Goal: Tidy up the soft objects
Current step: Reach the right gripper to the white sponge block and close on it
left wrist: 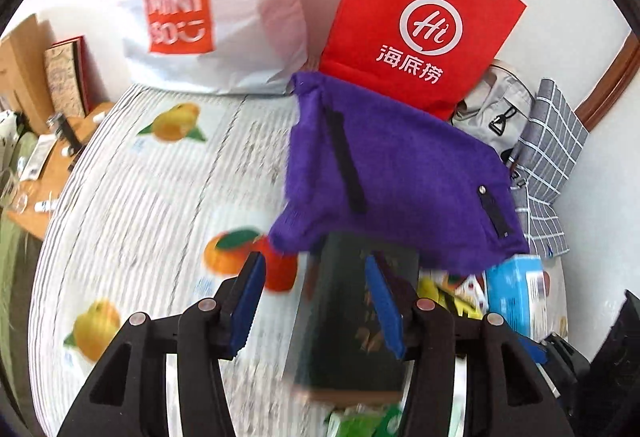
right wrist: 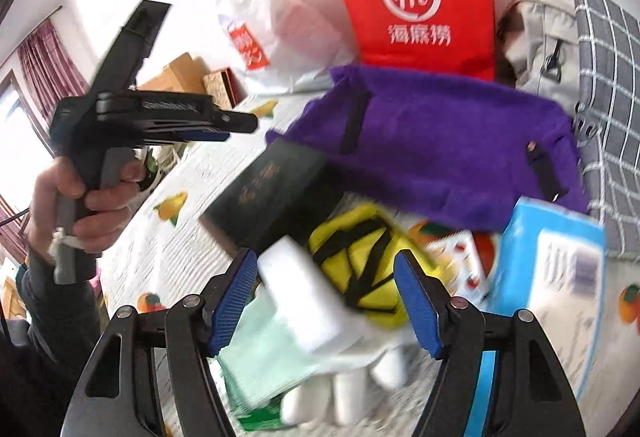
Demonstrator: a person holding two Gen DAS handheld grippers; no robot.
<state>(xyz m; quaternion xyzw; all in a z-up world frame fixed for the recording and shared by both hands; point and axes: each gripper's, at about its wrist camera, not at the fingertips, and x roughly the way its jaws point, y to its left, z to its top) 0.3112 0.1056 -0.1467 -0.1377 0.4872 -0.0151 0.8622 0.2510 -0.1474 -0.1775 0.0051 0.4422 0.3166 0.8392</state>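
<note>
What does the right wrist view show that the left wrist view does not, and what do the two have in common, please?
Only the right wrist view shows the person's hand holding the left gripper, a yellow pouch and a white block. Only the left wrist view shows the full MINISO print on the white bag. Both show the purple fuzzy bag, the red paper bag, the dark book and the blue box.

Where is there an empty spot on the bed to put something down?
The striped fruit-print sheet is bare in front of the white MINISO bag, left of the purple fuzzy bag. It is crowded on the other side: dark book, yellow pouch, blue box, white gloves.
</note>
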